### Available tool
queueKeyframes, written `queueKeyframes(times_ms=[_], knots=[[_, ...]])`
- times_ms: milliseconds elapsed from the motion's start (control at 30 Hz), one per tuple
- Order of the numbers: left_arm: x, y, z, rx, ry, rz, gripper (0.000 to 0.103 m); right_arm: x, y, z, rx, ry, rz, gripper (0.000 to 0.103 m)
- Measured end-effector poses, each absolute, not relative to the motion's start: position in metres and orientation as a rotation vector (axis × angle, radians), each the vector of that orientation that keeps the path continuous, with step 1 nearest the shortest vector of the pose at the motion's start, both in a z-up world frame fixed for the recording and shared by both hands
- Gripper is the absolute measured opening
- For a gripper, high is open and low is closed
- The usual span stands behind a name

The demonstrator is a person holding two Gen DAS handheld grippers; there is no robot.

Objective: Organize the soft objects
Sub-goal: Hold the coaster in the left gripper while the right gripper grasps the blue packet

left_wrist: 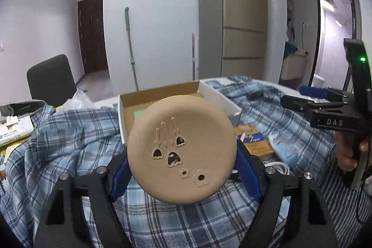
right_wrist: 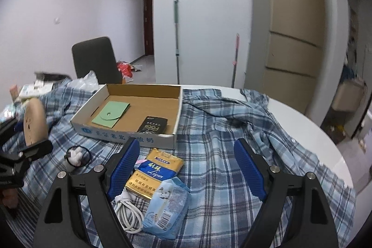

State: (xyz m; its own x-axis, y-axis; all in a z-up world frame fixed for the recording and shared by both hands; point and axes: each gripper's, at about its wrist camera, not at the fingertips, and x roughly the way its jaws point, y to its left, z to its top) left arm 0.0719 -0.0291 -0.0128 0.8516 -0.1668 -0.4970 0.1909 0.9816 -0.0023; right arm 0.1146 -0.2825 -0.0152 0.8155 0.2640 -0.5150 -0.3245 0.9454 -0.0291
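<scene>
A round tan pad (left_wrist: 181,150) with flower-shaped cut-outs is pinched at its edges between the blue pads of my left gripper (left_wrist: 182,169), lifted above the plaid shirt (left_wrist: 76,131). The right wrist view shows this pad (right_wrist: 34,122) at the far left, left of the open cardboard box (right_wrist: 125,131). In the box lie a green pouch (right_wrist: 110,114) and a black pack (right_wrist: 153,124). My right gripper (right_wrist: 186,145) stands open over the plaid shirt (right_wrist: 220,131), with nothing between its fingers. The box (left_wrist: 158,94) sits just behind the pad.
Near the right gripper's left finger lie a yellow-and-blue pack (right_wrist: 155,169), a blue tissue pack (right_wrist: 167,206) and a coiled white cable (right_wrist: 127,213). A black hair tie with a white bobble (right_wrist: 76,157) lies left of them. A dark chair (right_wrist: 95,59) stands behind the table.
</scene>
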Motion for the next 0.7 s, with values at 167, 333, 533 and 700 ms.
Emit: queueKeyframes(times_ms=[167,333,533,700], knots=[[0.062,-0.028,-0.006,0.035,0.462,-0.2,0.081,0.118,-0.297,-0.01,-0.055,0.596,0.27,0.075],[0.059,-0.026,-0.004,0.018,0.453,-0.203,0.081,0.129,-0.297,-0.033,-0.009,0.793,0.333,0.05],[0.064,-0.024,-0.007,0.012,0.485,-0.203,0.082,0.139,-0.288,-0.062,-0.008,0.927,0.38,0.048],[0.065,-0.024,-0.008,0.002,0.489,-0.207,0.082,0.14,-0.281,-0.074,-0.047,0.973,0.39,0.047]])
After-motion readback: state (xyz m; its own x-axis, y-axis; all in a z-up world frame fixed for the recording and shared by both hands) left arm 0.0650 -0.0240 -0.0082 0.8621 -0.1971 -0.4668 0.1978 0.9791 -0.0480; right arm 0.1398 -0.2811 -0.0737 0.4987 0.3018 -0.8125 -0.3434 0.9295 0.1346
